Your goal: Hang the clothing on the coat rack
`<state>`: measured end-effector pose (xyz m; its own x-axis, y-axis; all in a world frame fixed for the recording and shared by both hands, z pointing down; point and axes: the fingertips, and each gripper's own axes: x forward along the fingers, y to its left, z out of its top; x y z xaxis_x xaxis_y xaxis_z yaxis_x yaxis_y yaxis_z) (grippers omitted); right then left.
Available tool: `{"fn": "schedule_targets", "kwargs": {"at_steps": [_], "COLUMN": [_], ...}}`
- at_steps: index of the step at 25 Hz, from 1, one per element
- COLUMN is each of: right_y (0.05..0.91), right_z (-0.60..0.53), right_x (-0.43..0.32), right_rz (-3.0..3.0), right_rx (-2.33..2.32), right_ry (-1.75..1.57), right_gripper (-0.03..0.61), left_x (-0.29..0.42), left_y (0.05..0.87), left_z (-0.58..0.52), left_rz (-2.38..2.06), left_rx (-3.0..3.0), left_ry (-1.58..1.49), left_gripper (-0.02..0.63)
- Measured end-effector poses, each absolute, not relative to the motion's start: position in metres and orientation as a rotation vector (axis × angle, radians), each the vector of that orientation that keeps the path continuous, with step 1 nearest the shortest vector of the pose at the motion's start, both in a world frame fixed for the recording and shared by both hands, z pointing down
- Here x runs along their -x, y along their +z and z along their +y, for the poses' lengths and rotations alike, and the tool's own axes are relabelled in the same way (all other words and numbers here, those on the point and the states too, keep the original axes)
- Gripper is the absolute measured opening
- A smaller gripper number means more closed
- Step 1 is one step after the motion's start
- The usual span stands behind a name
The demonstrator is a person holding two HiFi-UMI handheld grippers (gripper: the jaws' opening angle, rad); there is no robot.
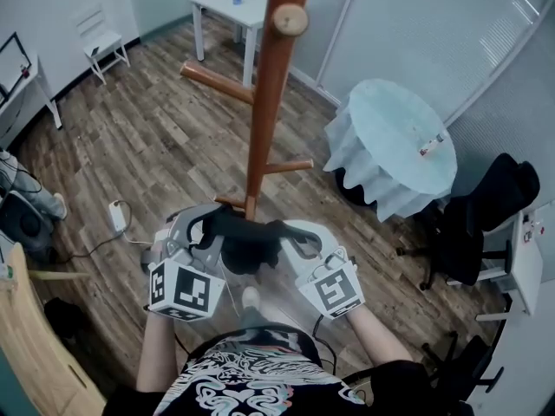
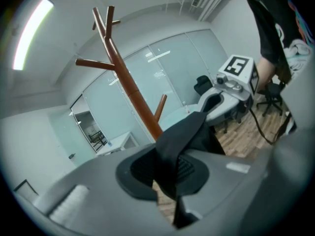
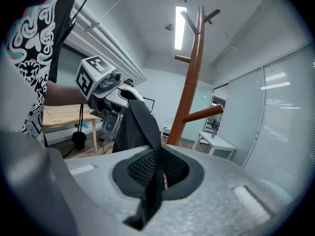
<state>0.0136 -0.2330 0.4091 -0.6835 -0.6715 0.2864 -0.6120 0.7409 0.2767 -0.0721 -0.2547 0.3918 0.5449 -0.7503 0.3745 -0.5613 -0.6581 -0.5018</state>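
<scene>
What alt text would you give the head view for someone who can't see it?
Seen from above, the person's left gripper and right gripper, both grey plastic, each pinch a black cloth garment held between them before a tall reddish-brown wooden coat rack on a wood-plank floor.

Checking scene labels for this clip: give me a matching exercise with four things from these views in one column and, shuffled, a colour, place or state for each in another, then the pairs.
Things
1. black garment
2. coat rack
3. round table
4. small square table

Descriptions
A. draped in a pale cloth, right of the rack in the head view
B. white, beyond the rack near the far wall
C. pinched between the left claw and the right claw
D. brown wood, visible pegs bare

Pairs: 1-C, 2-D, 3-A, 4-B
</scene>
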Motion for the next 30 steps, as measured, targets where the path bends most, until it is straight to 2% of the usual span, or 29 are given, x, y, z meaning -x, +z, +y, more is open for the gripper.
{"fn": "schedule_targets", "kwargs": {"at_steps": [30], "right_y": [0.428], "right_z": [-0.300], "right_x": [-0.002], "right_rz": [-2.577], "right_rx": [-0.964], "right_ry": [-0.275], "right_gripper": [0.008], "left_x": [0.086], "left_y": [0.422], "left_z": [-0.317], "left_rz": [1.128], "left_rx": [2.500], "left_ry": [-0.869], "left_gripper": [0.017]}}
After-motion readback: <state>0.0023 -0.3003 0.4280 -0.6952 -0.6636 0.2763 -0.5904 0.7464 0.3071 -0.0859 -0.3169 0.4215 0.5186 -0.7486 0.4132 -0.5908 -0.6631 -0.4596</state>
